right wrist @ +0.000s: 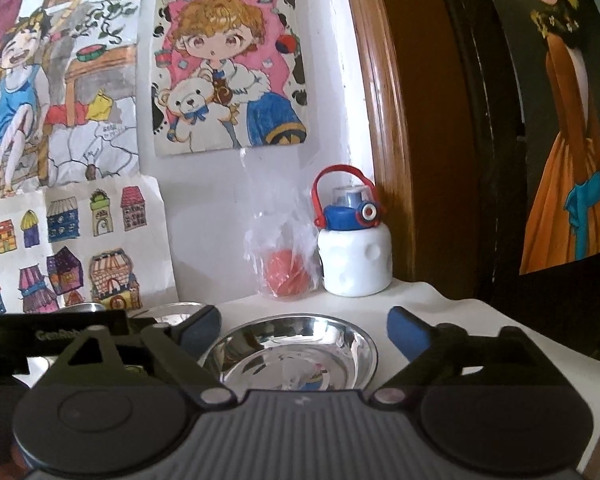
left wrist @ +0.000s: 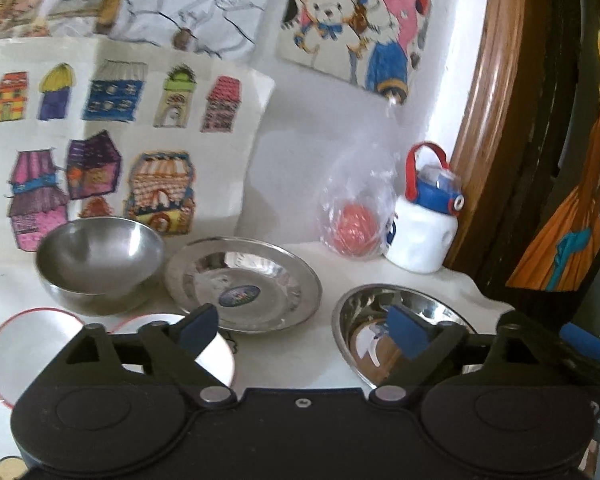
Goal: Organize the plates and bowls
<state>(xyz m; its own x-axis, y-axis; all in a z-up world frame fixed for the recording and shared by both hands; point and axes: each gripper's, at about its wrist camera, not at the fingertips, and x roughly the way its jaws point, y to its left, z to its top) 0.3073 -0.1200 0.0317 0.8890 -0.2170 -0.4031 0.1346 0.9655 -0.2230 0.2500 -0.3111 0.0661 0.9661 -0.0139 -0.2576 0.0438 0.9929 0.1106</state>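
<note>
Your left gripper [left wrist: 304,330] hangs wide open with nothing between its blue pads, low over the white table [left wrist: 332,256]. Just beneath its left finger lie two white plates with red rims [left wrist: 28,344], one overlapping the other; under its right finger sits a shallow steel dish [left wrist: 364,304]. Ahead of the fingers, a flat steel plate [left wrist: 244,284] with a blue sticker at its centre rests on the table, and a deep steel bowl [left wrist: 100,260] stands upright just left of it, close enough that you cannot tell whether they touch. Your right gripper [right wrist: 304,334] is likewise spread wide and holds nothing, its fingers either side of the shallow steel dish [right wrist: 300,344], which lies between them without contact. Farther back against the wall stand a clear plastic bag with a red ball [right wrist: 286,276] inside and, just to its right, a white bottle with a blue cap and red handle [right wrist: 354,256]. Coloured drawings [right wrist: 228,64] hang on the wall behind.
</note>
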